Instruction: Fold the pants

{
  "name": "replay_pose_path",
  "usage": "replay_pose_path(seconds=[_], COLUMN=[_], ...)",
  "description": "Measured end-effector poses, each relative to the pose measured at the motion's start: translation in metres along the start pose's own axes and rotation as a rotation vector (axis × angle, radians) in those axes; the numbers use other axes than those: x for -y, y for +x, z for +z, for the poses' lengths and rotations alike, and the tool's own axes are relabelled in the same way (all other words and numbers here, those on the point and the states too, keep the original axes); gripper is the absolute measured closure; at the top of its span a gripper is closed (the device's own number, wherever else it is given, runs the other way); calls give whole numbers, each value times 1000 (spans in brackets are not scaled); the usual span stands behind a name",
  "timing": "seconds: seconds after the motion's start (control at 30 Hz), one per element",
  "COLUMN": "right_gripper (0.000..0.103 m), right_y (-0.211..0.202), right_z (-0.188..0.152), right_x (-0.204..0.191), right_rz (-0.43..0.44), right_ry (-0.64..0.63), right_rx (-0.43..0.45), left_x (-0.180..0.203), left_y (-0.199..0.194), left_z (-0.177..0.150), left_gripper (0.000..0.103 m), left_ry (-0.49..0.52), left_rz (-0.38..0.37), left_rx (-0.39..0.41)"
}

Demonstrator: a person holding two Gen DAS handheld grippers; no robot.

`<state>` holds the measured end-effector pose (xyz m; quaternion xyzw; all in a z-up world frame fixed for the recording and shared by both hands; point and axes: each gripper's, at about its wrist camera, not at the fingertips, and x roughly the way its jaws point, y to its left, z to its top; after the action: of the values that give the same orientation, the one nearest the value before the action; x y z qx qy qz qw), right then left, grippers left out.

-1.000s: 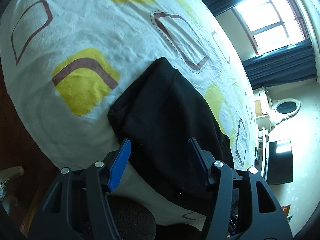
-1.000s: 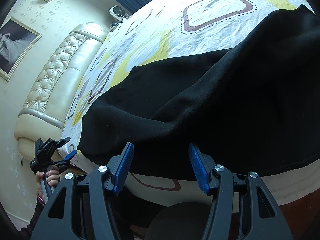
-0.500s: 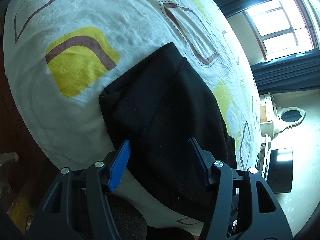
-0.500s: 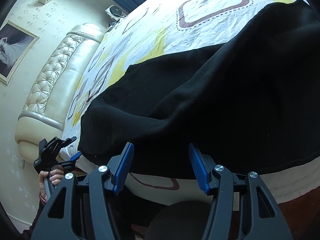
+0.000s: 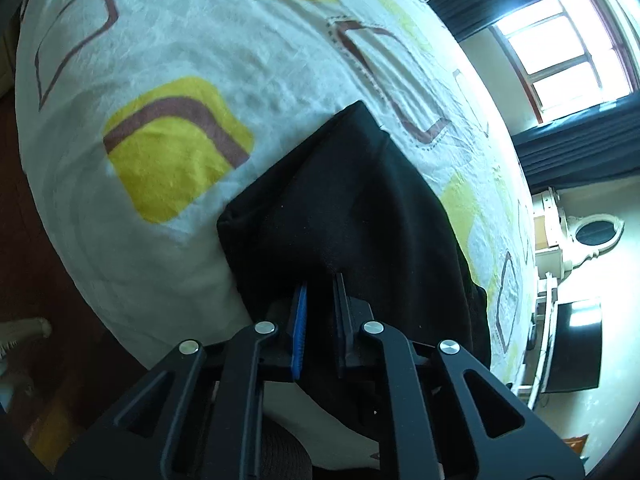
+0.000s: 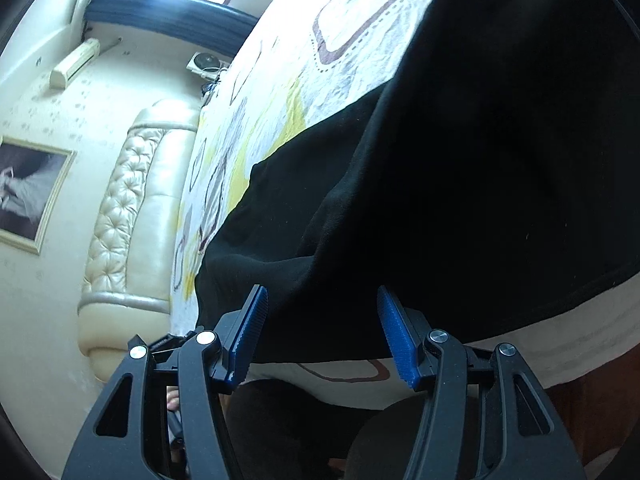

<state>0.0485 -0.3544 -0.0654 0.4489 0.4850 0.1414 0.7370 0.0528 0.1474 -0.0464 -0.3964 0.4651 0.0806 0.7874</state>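
Observation:
Black pants [image 5: 352,216] lie on a bed with a white sheet patterned in yellow and brown [image 5: 172,152], near the bed's front edge. My left gripper [image 5: 320,284] is shut on the near edge of the pants, with black cloth pinched between its blue pads. In the right wrist view the pants [image 6: 460,160] fill the middle and right. My right gripper [image 6: 322,296] is open, its blue pads on either side of the pants' lower hem, at the bed's edge.
A padded cream headboard [image 6: 132,216] and a framed picture [image 6: 28,192] are on the left in the right wrist view. A window with dark curtains [image 5: 560,44] and a dresser with a black screen [image 5: 572,344] stand beyond the bed. Dark wood floor [image 5: 24,240] lies below.
My left gripper has closed on the near edge of the pants; it was open before. My right gripper has tilted and moved closer to the hem, still open.

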Motion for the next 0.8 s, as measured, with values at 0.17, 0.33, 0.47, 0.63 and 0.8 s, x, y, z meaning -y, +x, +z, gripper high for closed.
replay_pose_path(seconds=[0.17,0.33,0.47,0.63,0.8], right_gripper=[46,49,89,93,82], right_y=[11,26,37,40,15], right_z=[-8,-12,-10,-23,-19], right_x=[0,-7,0,0,8], right_rz=[72,71,14,-31,7], right_ry=[82,123,161,144,189], right_rx=[-15,-20,-6,-29,-41], left_x=[3,-6,-12,-20,-19], left_y=[-1,-2,-2,0,4], left_z=[1,4,6,6,5], left_gripper=[93,93,93,93,90], left_ry=[32,-2,-11,-25,3], left_rz=[29,29,40,41,57], left_rx=[19,13,10,-4,-14])
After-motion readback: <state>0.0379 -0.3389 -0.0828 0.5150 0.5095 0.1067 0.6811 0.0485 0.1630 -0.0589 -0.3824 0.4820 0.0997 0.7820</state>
